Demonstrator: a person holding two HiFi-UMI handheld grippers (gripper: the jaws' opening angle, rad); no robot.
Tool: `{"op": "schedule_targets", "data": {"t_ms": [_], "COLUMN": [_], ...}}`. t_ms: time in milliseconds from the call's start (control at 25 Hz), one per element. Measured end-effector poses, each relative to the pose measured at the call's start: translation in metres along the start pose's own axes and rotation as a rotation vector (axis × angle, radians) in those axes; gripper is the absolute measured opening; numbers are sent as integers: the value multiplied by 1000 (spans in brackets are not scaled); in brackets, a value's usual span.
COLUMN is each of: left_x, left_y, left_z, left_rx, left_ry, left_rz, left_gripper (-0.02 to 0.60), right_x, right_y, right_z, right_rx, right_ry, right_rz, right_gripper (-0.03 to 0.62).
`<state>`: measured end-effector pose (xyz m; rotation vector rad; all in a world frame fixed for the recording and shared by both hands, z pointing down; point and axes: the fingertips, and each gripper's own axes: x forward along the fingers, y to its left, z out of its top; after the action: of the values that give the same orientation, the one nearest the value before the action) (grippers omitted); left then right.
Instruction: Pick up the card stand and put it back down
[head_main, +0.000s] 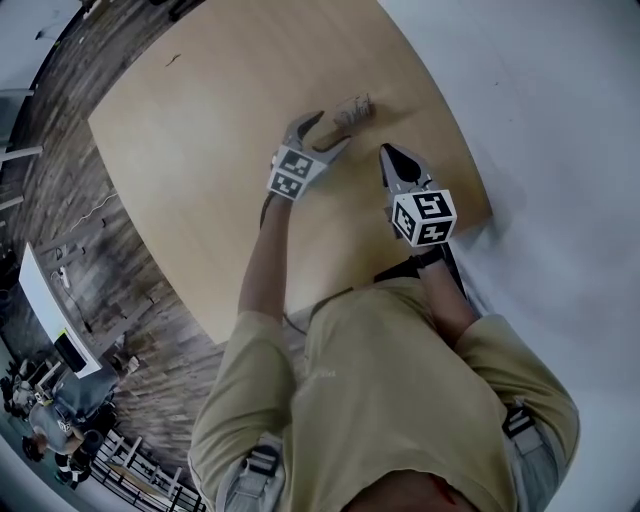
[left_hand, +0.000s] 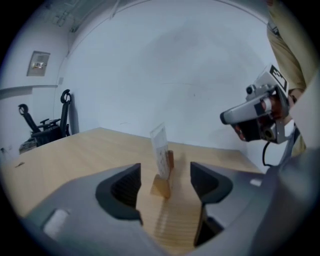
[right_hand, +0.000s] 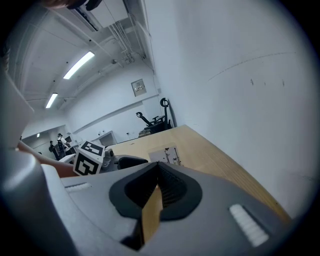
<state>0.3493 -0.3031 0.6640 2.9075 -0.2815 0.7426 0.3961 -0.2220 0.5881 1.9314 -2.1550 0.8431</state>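
The card stand (head_main: 352, 110), a small wooden block holding an upright white card, stands on the light wooden table (head_main: 200, 150) near its far edge. My left gripper (head_main: 332, 130) is open just short of it. In the left gripper view the stand (left_hand: 162, 172) sits between and slightly beyond the two dark pads (left_hand: 122, 192), touching neither. My right gripper (head_main: 388, 152) hovers to the right of the stand with its jaws together and nothing in them. In the right gripper view its pads (right_hand: 170, 187) meet, and the card (right_hand: 167, 155) shows beyond them.
A white wall (head_main: 560, 120) runs close along the table's far and right sides. The table's near edge (head_main: 160, 270) drops to dark wood flooring. A black wheeled machine (left_hand: 47, 127) stands far off by the wall. My right gripper (left_hand: 257, 112) shows at the left gripper view's right.
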Motion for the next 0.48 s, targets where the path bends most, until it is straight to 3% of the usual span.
{"op": "schedule_targets", "data": {"t_ms": [160, 480], "left_x": [-61, -183], "left_y": [-11, -12], "left_z": [11, 21], "left_rx": [-59, -144], "left_ry": [-66, -189], "left_rz": [64, 311], "left_gripper": [243, 93], "right_x": [-10, -21], "right_y": [45, 131], "right_z": [15, 30], "right_rx": [-23, -90], "right_ry": [-36, -82], "right_rz": [22, 108], "right_gripper": [3, 3]}}
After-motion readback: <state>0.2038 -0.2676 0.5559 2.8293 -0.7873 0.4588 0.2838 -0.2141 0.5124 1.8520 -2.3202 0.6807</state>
